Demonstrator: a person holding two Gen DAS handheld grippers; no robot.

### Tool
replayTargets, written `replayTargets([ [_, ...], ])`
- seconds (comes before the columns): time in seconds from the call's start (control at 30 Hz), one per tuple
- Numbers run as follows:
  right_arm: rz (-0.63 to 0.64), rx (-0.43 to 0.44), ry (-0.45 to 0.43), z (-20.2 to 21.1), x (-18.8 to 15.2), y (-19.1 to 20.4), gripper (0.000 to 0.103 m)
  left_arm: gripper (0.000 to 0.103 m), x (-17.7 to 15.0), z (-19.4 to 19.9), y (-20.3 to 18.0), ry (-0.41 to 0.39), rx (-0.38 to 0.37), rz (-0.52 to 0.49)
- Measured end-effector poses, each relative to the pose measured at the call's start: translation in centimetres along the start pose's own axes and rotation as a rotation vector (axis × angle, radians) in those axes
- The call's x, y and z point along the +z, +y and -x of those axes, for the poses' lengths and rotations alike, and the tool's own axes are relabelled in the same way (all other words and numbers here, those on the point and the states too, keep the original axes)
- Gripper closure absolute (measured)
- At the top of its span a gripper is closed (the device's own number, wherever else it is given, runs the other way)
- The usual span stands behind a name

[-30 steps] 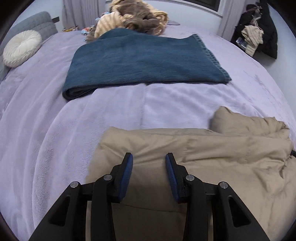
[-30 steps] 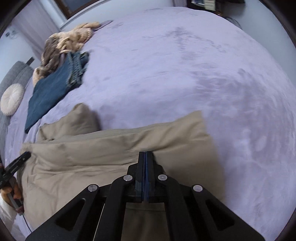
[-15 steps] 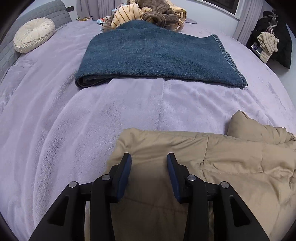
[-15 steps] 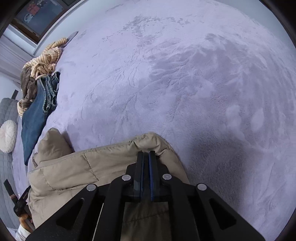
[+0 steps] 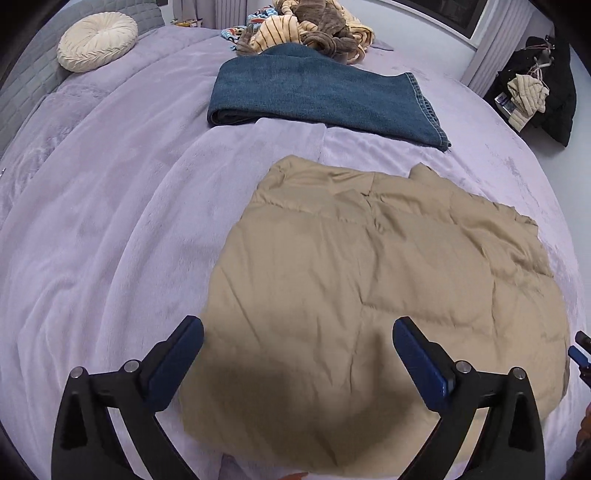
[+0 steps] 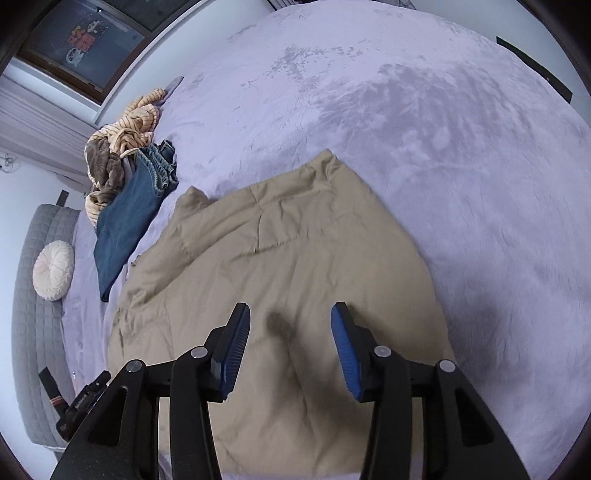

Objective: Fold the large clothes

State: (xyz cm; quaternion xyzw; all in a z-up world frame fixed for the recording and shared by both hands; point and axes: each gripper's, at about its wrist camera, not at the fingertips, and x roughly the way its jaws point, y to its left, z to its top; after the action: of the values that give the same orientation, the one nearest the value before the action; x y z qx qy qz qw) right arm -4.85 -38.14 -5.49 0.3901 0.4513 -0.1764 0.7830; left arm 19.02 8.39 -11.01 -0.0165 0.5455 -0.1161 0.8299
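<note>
Now, taking the tan jacket as the landmark:

Tan jacket [image 5: 369,280]: a puffy, quilted garment lying flat on the lavender bedspread [image 5: 110,221], apparently folded into a broad rectangle with a small raised flap at its far edge.

Left gripper [image 5: 297,354]: spread wide and empty, poised over the near edge of the jacket; whether the fingers touch the cloth cannot be told.

Right gripper [image 6: 290,345]: also parted and empty, above the jacket's near half, casting a dark shadow onto the fabric between its fingers.

Folded jeans [image 5: 325,96]: beyond the jacket's far edge, apart from it, with a heap of striped and brown clothes [image 5: 310,29] further back.

Round cushion [image 5: 98,46]: far beyond the jacket, to its left, against the grey headboard.

Handling: likely light but bulky and springy; the padding should resist creasing and puff back open, and the smooth shell looks slippery between pads.

Where to hold: probably the two near corners, biting deep enough to catch every layer, since a shallow pinch may take only the top shell.

Risk: layers sliding apart as an edge is lifted.
</note>
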Motion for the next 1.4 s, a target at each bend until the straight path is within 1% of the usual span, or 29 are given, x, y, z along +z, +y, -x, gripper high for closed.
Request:
replayTargets([
  [0.07, -0.014, 0.005, 0.002, 1.0, -1.8, -0.2, 0.046, 0.001, -1.4, 0.8, -0.1, 0.016, -0.009, 0.007],
  [0.2, -0.052, 0.017, 0.016, 2.4, -4.8, -1.1, 0.045, 0.001, -3.8, 1.8, -0.1, 0.053, -0.035, 0.036],
  [0.27, -0.07, 0.021, 0.028, 2.8, -6.2, -1.4, 0.038, 0.001, -5.2, 2.2, -0.2, 0.074, -0.048, 0.053],
  [0.43, -0.113, 0.048, 0.051, 3.3, -8.9, -2.5, 0.029, 0.001, -7.4, 2.1, 0.1, 0.132, -0.089, 0.11],
  [0.5, -0.139, 0.064, 0.063, 2.9, -9.3, -3.0, 0.018, 0.001, -8.1, 1.8, 0.4, 0.151, -0.109, 0.142],
  [0.6, -0.196, 0.108, 0.072, 2.2, -10.1, -4.1, 0.018, 0.001, -8.9, 1.1, 0.9, 0.172, -0.132, 0.188],
  [0.7, -0.254, 0.136, 0.079, 1.2, -10.7, -5.0, 0.017, 0.001, -9.4, 0.4, 1.4, 0.166, -0.16, 0.207],
  [0.73, -0.264, 0.143, 0.079, 0.8, -10.8, -5.3, 0.01, 0.001, -9.5, 0.2, 1.7, 0.161, -0.165, 0.212],
  [0.77, -0.27, 0.148, 0.073, 0.5, -10.8, -5.4, 0.007, 0.001, -9.6, 0.0, 1.9, 0.158, -0.179, 0.221],
  [0.83, -0.281, 0.167, 0.062, 0.0, -10.9, -5.7, 0.007, 0.001, -9.7, -0.7, 2.6, 0.166, -0.238, 0.255],
  [0.87, -0.29, 0.181, 0.058, -0.2, -10.9, -5.9, 0.007, 0.001, -9.8, -1.1, 3.1, 0.171, -0.287, 0.286],
  [0.97, -0.328, 0.222, 0.048, -1.1, -10.8, -6.4, 0.007, 0.001, -10.2, -2.2, 4.2, 0.186, -0.398, 0.365],
  [1.03, -0.35, 0.243, 0.043, -1.8, -10.6, -6.5, 0.007, 0.001, -10.2, -3.2, 4.6, 0.19, -0.444, 0.404],
  [1.07, -0.358, 0.254, 0.044, -2.2, -10.5, -6.5, 0.003, 0.001, -10.1, -3.6, 4.7, 0.189, -0.46, 0.414],
  [1.1, -0.368, 0.271, 0.046, -2.7, -10.3, -6.5, 0.0, 0.001, -9.9, -3.8, 4.7, 0.182, -0.468, 0.42],
  [1.27, -0.424, 0.389, 0.06, -4.7, -9.2, -5.9, 0.0, 0.001, -7.7, -4.3, 4.4, 0.116, -0.485, 0.431],
  [1.33, -0.425, 0.402, 0.067, -5.5, -8.6, -5.3, 0.0, 0.001, -7.0, -4.9, 4.4, 0.104, -0.471, 0.443],
  [1.4, -0.423, 0.391, 0.081, -6.3, -8.3, -4.9, 0.0, 0.001, -6.5, -6.0, 4.4, 0.1, -0.443, 0.464],
])
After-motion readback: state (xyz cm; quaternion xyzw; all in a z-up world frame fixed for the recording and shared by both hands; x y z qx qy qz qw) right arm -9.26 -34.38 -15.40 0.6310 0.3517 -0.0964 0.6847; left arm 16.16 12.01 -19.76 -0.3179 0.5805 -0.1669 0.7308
